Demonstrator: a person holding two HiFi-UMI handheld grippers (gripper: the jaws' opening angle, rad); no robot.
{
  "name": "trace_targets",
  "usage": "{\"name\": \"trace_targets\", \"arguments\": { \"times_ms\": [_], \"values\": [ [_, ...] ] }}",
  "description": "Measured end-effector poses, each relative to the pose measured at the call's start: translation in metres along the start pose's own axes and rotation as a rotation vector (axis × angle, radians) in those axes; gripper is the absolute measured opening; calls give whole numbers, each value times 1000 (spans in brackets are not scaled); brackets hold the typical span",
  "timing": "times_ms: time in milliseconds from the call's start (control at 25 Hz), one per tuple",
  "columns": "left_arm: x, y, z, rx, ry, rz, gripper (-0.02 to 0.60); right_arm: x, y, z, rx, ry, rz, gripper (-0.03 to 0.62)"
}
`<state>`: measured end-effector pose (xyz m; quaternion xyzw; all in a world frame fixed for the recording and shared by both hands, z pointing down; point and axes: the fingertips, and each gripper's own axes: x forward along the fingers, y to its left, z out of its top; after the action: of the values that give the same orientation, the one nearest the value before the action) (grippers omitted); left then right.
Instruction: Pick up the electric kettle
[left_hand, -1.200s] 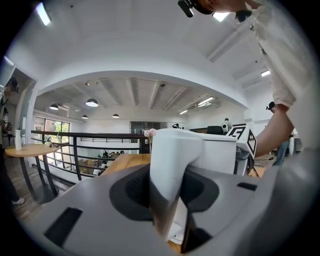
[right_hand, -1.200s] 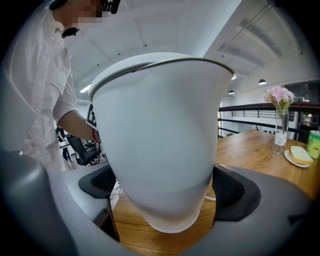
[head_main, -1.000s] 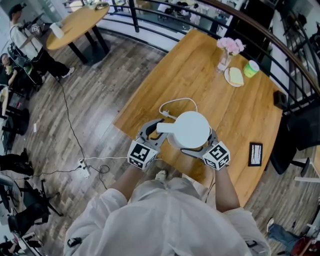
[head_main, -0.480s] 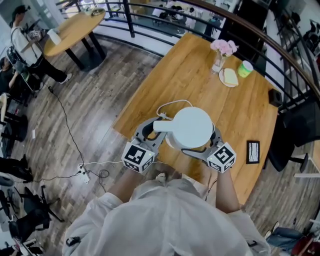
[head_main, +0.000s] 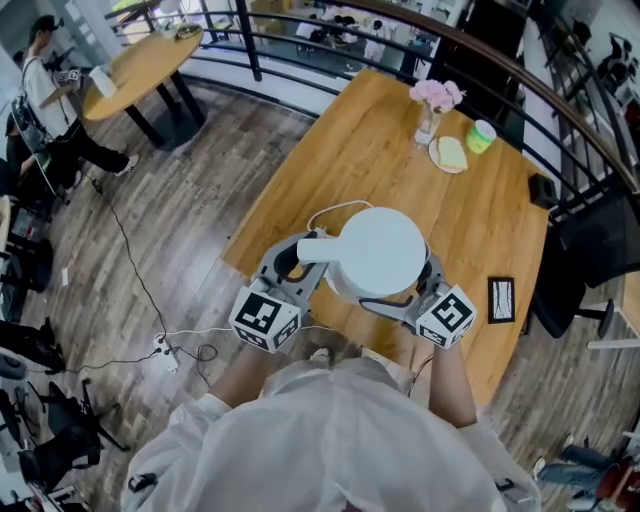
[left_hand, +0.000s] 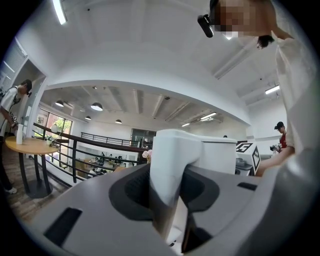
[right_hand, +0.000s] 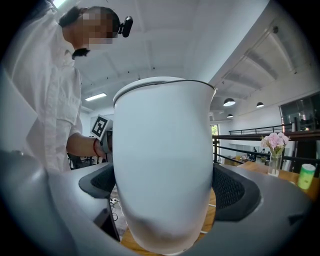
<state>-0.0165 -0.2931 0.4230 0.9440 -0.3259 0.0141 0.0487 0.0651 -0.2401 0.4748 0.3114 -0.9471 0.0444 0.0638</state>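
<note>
Two-handed carry here: the left tool (head_main: 297, 265) is clamped on the handle (head_main: 312, 250) of the electric kettle (head_main: 378, 252), and the right tool (head_main: 418, 290) squeezes its round white body. I'd guess that shares the weight so it can't swing or tip. The electric kettle hangs between them, clear of the wooden worktop (head_main: 480, 230), over its near edge.

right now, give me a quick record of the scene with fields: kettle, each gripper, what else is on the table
kettle: white, looks lifted off the table
left gripper: shut on the kettle's handle
right gripper: shut on the kettle's body
also on table: white cord, flower vase, plate, green cup, flat black object
</note>
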Motion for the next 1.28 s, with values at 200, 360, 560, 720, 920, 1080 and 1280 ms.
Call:
{"name": "trace_targets", "arguments": {
  "times_ms": [200, 360, 560, 720, 920, 1080, 1280],
  "values": [
    [-2, -2, 5, -3, -3, -13, 121, -2, 1, 8, -3, -14, 4, 575],
    [-3, -3, 9, -2, -8, -18, 121, -2, 1, 14, -10, -26, 6, 575],
    [-3, -4, 12, 4, -13, -17, 123, -3, 1, 16, -18, -30, 5, 575],
    [-4, -5, 14, 9, -15, -15, 123, -3, 1, 16, -19, -35, 7, 575],
    [-4, -5, 13, 6, -14, -12, 123, -3, 2, 16, -21, -39, 9, 575],
    [-5, -5, 13, 12, -14, -6, 123, -3, 2, 15, -20, -36, 13, 575],
    [-8, -4, 11, 3, -14, 0, 123, -1, 4, 15, -20, -35, 17, 575]
  ]
}}
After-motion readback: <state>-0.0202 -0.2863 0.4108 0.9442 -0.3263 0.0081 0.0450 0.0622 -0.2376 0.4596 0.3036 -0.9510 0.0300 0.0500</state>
